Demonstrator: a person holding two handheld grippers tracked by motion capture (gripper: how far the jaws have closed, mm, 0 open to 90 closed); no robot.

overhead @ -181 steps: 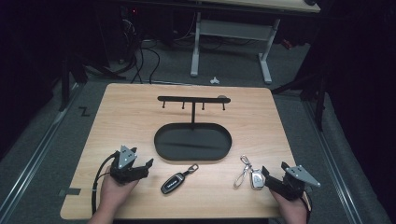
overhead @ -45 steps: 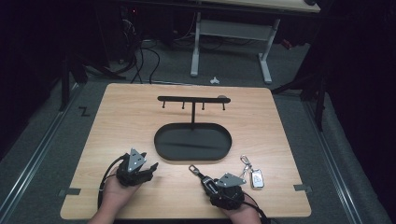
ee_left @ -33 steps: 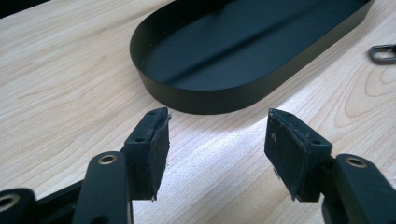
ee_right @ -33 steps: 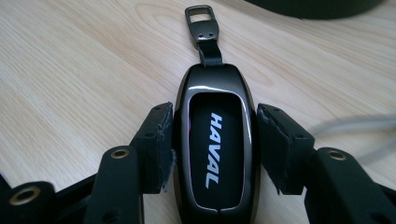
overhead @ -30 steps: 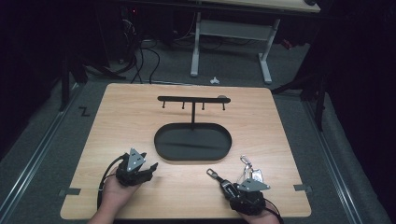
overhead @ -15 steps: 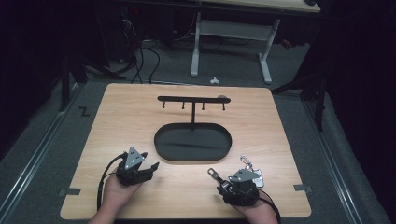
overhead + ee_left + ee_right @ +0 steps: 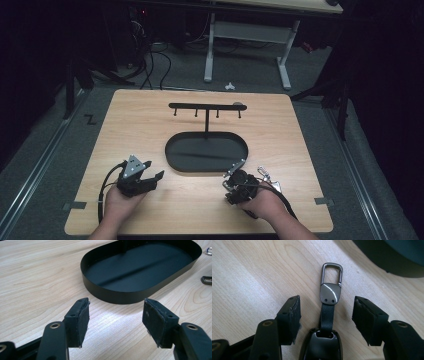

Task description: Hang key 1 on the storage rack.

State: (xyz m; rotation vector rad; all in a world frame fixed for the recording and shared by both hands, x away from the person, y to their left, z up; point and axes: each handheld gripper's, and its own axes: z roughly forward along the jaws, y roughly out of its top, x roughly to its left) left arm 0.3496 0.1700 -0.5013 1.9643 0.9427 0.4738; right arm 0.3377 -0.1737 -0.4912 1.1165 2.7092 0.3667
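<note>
Right gripper view has a black key fob lying on the wooden bench between the spread jaws of the right tongs, touching neither pad. A short black strap runs from the fob to a grey metal clasp, whose open loop points away from the camera toward the dark wall of the oval tray in the upper right corner.

From the high view, the right tongs sit at the near right of the bench, just beside the tray, with the person's right hand behind them. A second small bunch of keys lies just to the right of them. A black rack with small hooks stands on a post rising from the tray's far side.

The left tongs rest at the near left, held in the left hand, well apart from the fob. In the left gripper view the left tongs are spread wide with nothing between their pads, pointing at the tray's near wall.
</note>
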